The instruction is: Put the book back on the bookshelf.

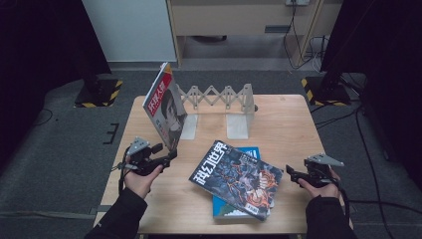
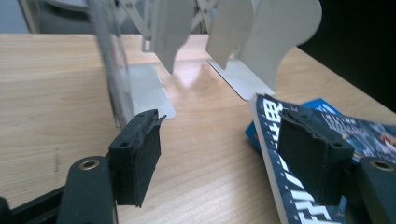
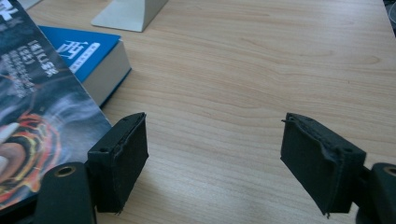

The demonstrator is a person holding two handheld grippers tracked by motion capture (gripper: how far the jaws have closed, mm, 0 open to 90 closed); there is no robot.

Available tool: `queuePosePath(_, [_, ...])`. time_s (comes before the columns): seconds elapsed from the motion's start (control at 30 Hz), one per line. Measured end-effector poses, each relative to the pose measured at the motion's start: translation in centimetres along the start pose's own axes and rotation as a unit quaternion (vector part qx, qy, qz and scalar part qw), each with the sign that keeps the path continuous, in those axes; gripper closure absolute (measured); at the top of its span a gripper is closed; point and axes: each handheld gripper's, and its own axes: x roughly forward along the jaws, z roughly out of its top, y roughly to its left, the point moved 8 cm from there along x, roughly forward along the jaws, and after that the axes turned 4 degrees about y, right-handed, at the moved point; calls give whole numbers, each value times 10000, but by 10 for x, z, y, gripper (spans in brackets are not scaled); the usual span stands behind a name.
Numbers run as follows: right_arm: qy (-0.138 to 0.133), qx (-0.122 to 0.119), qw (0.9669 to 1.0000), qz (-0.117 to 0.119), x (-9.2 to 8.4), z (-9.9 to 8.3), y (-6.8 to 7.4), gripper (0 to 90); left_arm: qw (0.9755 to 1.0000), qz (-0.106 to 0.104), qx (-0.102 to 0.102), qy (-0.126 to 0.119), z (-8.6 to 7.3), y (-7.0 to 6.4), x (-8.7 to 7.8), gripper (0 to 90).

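Three printed things are sitting on the table (image 1: 288, 119): one red-covered magazine (image 1: 165, 104), one dark science-fiction magazine (image 1: 236, 178) and one blue book (image 1: 249, 152).

The red-covered magazine is standing tilted at the far left, leaning against the left end of a white expanding book rack (image 1: 219, 97); its lower edge is resting on the wood. Large white Chinese characters are running down its red band, too small to read surely.

The left gripper (image 1: 171, 155) is reaching toward that magazine's near lower corner. In the left gripper view its jaws are standing apart with bare table between the pads (image 2: 135, 156); the left pad is sitting just beside the magazine's thin edge (image 2: 114, 88), and I cannot tell whether it is touching. The gripper is clamping nothing.

The science-fiction magazine is lying flat near the middle, skewed, on top of the blue book, which is showing at the far and near edges beneath it. Its cover is bearing the large white title 科幻世界 along its left edge.

The right gripper (image 1: 293, 175) is hovering at the near right, just beside that magazine's right edge. Its jaws are spread, with bare wood between the pads (image 3: 119, 158), holding nothing. In the right gripper view the blue book (image 3: 88, 53) is showing a white label with one big character, not readable.

One rack, with two upright plates, is standing at the far edge.
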Motion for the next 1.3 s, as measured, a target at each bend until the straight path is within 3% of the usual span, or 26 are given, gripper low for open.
queuePosePath(0.07, [-37,-22,10000,66,-3,1,5,231,9999,-97,6,-33,-3,-5,2,296])
queuePosePath(0.43, [-205,-366,9982,422,-12,10,31,229,9988,-342,187,308,-22,-23,16,292])
queuePosePath(0.6, [-219,-415,9974,543,-12,11,41,229,9979,-447,184,428,-30,-29,22,286])
queuePosePath(0.8, [-154,-573,9953,769,-9,9,55,232,9968,-469,206,615,-38,-34,29,286])
queuePosePath(0.87, [-133,-608,9946,828,-8,8,59,232,9965,-577,123,592,-40,-38,32,286])
queuePosePath(1.03, [-47,-664,9933,943,-3,5,68,234,9945,-627,166,818,-51,-43,41,287])
queuePosePath(1.3, [17,-636,9914,1141,0,2,77,241,9921,-717,148,1023,-60,-50,49,286])
